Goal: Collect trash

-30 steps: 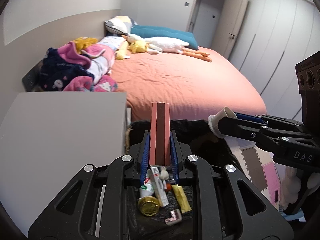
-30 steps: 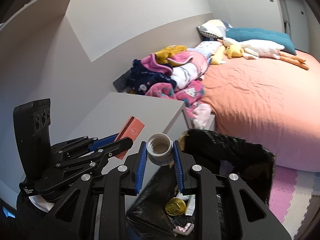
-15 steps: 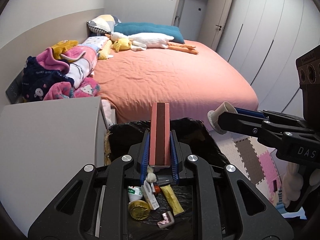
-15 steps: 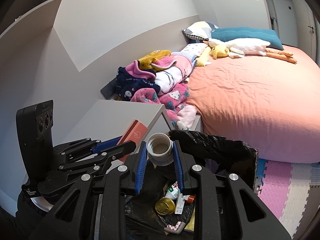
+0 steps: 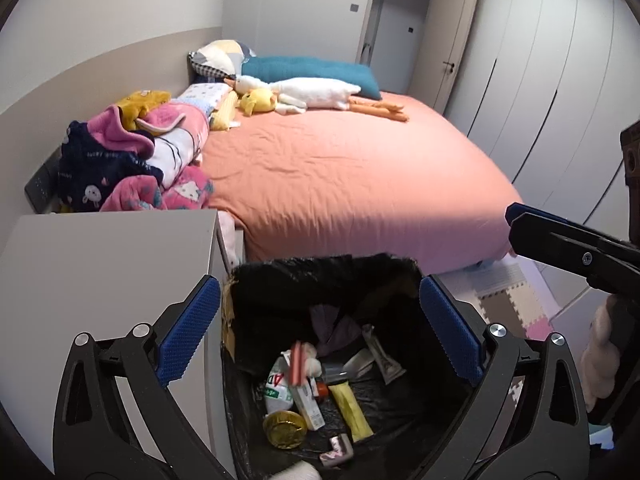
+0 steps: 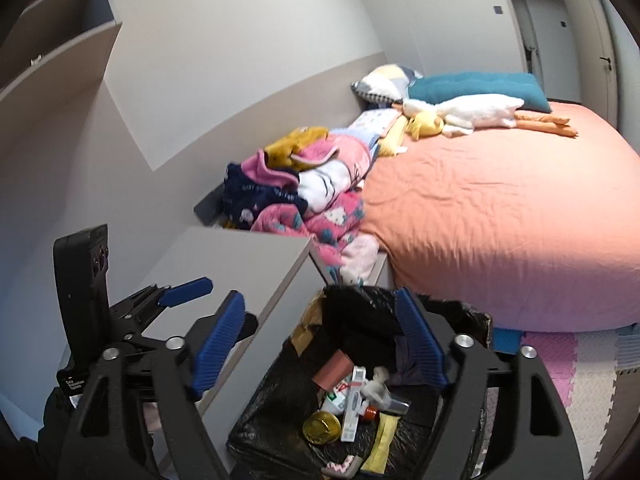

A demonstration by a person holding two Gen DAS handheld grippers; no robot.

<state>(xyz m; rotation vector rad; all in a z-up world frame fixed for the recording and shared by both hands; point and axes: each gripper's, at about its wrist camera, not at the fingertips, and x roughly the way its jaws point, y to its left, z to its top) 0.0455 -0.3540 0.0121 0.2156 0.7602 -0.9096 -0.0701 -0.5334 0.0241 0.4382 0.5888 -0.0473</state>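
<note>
A bin lined with a black bag stands below both grippers and holds several bits of trash. The salmon-red box lies among the trash; it also shows in the right wrist view. A gold round tin and a yellow packet lie near it. A white cup-like thing shows at the lower frame edge. My left gripper is open and empty over the bin. My right gripper is open and empty over the bin.
A grey bedside cabinet stands left of the bin. A bed with an orange sheet lies behind, with a heap of clothes and plush toys. Foam floor mats lie to the right.
Both grippers have opened. The salmon-red box has dropped from my left gripper into the bin. The white cup has left my right gripper.
</note>
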